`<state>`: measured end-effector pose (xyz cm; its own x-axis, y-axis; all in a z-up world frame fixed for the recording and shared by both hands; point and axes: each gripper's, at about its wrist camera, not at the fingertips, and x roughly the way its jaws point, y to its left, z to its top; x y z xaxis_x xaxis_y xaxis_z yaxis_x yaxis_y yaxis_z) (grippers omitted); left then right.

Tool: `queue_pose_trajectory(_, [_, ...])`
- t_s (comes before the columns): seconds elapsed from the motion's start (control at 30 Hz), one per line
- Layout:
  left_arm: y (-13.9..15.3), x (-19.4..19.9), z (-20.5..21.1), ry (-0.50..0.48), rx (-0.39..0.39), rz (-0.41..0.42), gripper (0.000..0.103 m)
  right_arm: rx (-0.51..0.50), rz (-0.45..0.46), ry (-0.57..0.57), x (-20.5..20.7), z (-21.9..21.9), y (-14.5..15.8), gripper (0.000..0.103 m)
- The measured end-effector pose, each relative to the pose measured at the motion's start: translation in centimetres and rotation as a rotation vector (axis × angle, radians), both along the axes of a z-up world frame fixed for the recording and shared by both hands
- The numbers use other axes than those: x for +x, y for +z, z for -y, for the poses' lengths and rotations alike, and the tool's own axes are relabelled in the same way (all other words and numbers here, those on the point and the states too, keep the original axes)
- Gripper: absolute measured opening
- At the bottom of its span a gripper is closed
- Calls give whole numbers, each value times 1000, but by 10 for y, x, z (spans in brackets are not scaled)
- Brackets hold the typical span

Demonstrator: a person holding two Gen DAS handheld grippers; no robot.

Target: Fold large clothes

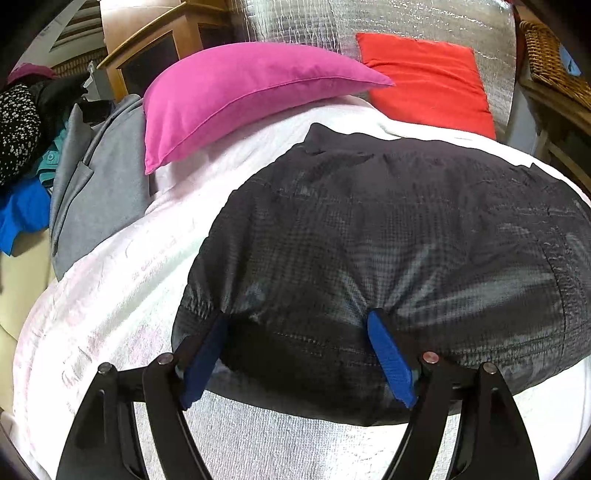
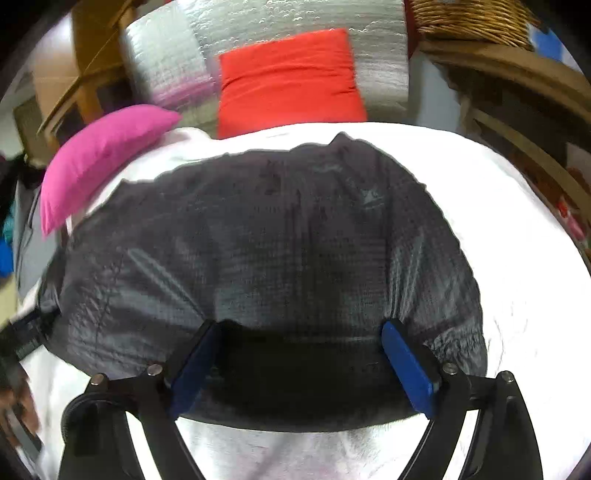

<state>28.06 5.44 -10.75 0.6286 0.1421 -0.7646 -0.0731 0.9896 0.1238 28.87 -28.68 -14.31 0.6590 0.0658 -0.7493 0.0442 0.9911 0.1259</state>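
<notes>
White bedsheet (image 1: 110, 295); pink pillow (image 1: 229, 96), red cushion (image 1: 424, 74).

Cloth, foil and wicker

Dark jacket (image 1: 388, 229) of thin ripstop cloth, faint sheen; matt white sheet (image 1: 122, 295); matt pink cushion (image 1: 236, 96); crinkled glossy foil panel (image 1: 406, 18); rough woven basket (image 2: 469, 18).

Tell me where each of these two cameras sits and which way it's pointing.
Left wrist: on the left tongs, looking forward and down over the dark jacket on the white sheet; both blue pads stand wide, straddling the near hem.
Right wrist: on the right tongs, aimed the same way at the jacket's near edge; wide blue pads show, and a blurred hand at lower left.
Shared: jacket, sheet, pink pillow, red cushion, wicker basket.
</notes>
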Motion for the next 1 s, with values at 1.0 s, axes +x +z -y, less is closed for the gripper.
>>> queue_pose_trajectory(1.0, [-27, 107, -115, -108, -715, -233, 82, 514, -175, 65, 96, 113, -32, 61])
